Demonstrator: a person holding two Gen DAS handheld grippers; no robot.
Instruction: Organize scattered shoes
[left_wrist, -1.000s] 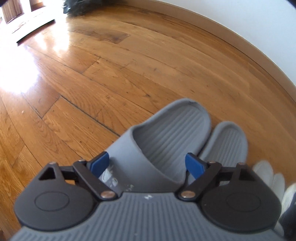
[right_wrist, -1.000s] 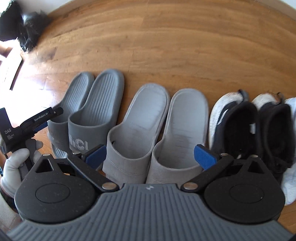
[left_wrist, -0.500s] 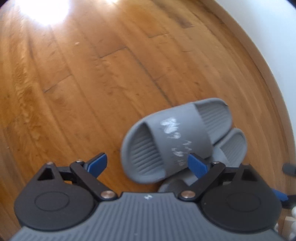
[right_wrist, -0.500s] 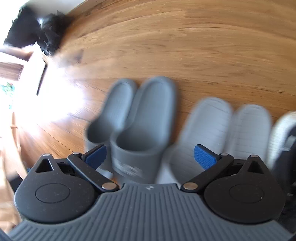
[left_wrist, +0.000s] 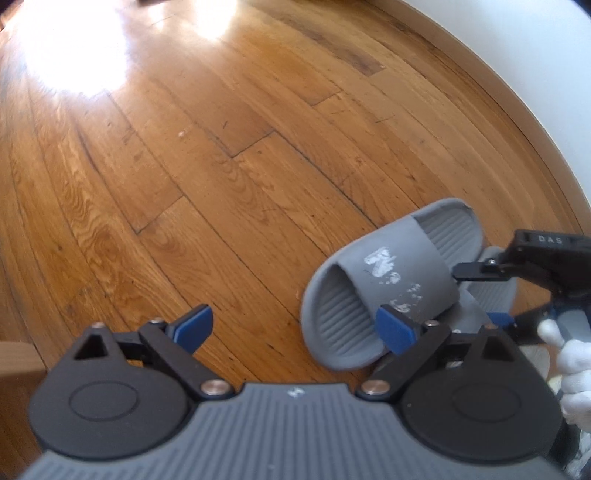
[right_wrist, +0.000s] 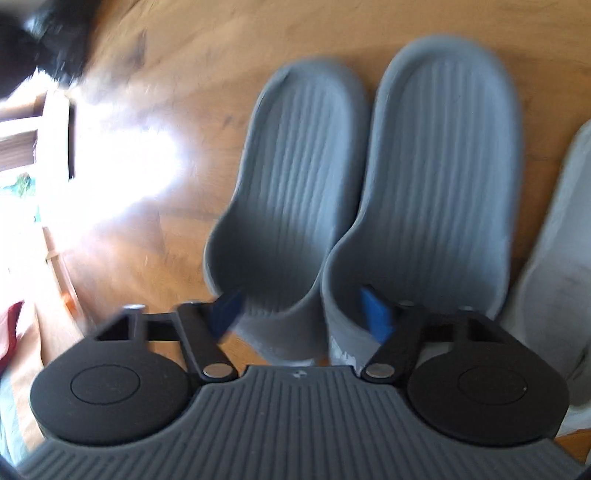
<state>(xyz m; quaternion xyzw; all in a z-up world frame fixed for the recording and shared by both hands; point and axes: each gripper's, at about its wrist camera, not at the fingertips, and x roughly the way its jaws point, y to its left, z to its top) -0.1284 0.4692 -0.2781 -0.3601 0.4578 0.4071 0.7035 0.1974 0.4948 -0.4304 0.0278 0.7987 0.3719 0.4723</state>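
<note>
Home (plank floor (left_wrist: 229, 155), slippers (right_wrist: 436, 192))

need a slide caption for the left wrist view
Open left hand-held gripper above the wooden floor, beside a dark grey slide sandal lying askew on its partner.

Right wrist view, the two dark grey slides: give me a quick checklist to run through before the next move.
1. Left gripper open and empty: ok.
2. Right gripper straddling a slide: ok; its jaws have just been closing, with the toe band of the left dark slide between them.
3. Pads pressing on that band: cannot tell, the picture is blurred.
4. Right dark slide outside the jaws: cannot tell; one pad overlaps its inner edge.
5. Gloved hand away from the left gripper's jaws: ok.
</note>
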